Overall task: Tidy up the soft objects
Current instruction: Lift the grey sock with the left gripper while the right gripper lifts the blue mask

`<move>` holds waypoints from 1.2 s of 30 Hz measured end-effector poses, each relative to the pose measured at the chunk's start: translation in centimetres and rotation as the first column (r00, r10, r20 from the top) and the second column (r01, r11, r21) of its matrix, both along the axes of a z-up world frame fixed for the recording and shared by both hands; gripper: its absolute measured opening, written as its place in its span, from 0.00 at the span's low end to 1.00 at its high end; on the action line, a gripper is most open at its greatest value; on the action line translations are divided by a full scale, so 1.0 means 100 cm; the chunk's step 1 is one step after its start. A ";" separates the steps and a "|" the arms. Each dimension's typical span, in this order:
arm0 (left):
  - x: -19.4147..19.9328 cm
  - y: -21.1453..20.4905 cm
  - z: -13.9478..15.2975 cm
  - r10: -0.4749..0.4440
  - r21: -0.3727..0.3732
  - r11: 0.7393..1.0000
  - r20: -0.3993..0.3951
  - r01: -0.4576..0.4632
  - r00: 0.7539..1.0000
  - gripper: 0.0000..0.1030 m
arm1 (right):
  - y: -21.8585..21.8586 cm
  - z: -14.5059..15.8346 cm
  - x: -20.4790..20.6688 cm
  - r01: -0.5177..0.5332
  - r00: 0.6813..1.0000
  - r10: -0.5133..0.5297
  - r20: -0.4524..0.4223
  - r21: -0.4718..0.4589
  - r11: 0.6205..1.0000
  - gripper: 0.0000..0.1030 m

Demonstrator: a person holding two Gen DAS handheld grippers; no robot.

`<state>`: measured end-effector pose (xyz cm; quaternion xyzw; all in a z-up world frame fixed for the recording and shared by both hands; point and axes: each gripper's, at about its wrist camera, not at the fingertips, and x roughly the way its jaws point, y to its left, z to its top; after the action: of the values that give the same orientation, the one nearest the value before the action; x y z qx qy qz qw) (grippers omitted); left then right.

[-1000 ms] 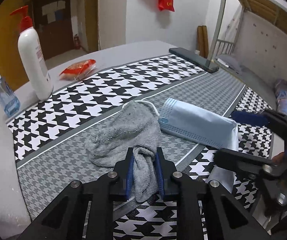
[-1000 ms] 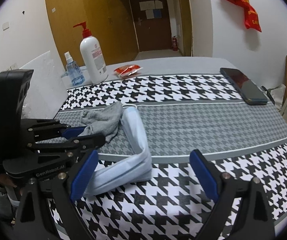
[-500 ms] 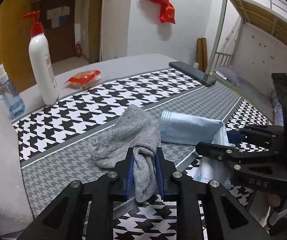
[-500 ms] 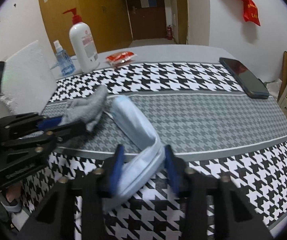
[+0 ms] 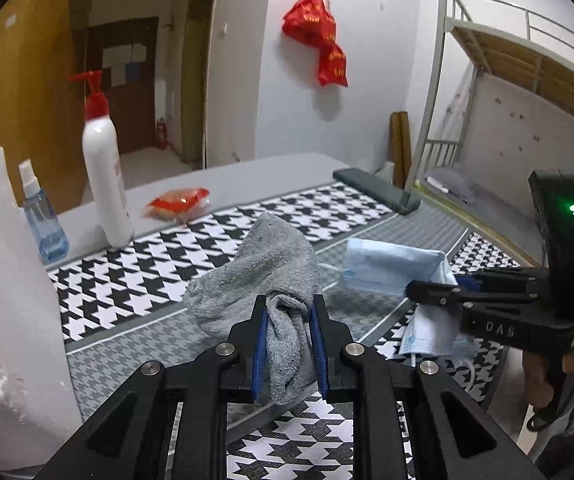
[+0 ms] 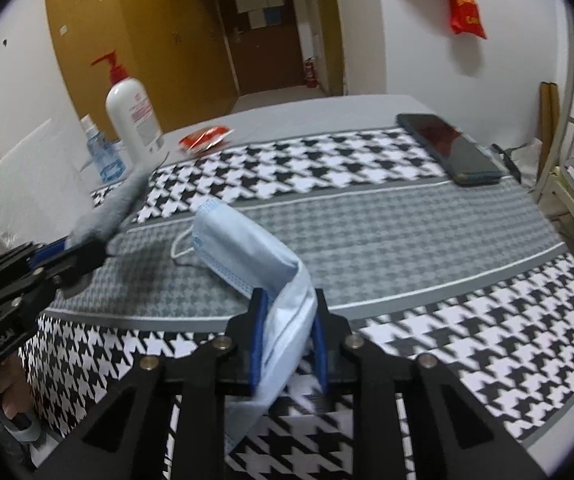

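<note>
Left wrist view: your left gripper [image 5: 289,340] is clamped tight on the gray sock [image 5: 261,280], its bulk lifted above the houndstooth cloth [image 5: 127,280]. Right wrist view: your right gripper [image 6: 289,344] is pinched on one end of the blue face mask [image 6: 247,252], whose far end rests on the cloth's gray band

left gripper [image 5: 289,344] jaws clamped, right gripper [image 6: 290,340] jaws clamped, side by side
</note>
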<state>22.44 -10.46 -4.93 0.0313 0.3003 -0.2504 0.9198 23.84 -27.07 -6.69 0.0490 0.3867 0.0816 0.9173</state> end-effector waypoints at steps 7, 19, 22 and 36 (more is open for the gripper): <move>-0.013 0.006 0.014 0.006 -0.021 1.000 0.041 -0.005 0.999 0.21 | -0.010 0.019 -0.011 0.043 0.998 -0.044 0.053 0.022 0.999 0.24; -0.054 0.026 0.048 0.061 -0.020 0.998 0.163 -0.058 0.985 0.21 | 0.006 0.050 -0.034 0.004 0.987 -0.010 0.159 0.043 0.999 0.24; -0.060 0.032 0.055 0.084 -0.027 0.996 0.183 -0.080 0.979 0.21 | 0.011 0.059 -0.041 -0.012 0.982 0.003 0.190 0.049 0.999 0.24; -0.082 0.060 0.087 0.159 -0.036 0.987 0.255 -0.155 0.954 0.21 | 0.041 0.089 -0.056 -0.085 0.956 0.070 0.284 0.040 0.996 0.24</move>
<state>14.27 -4.50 3.72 0.0323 0.1784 -0.1730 0.9681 18.27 -22.96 2.24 0.0454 0.2511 0.1335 0.9576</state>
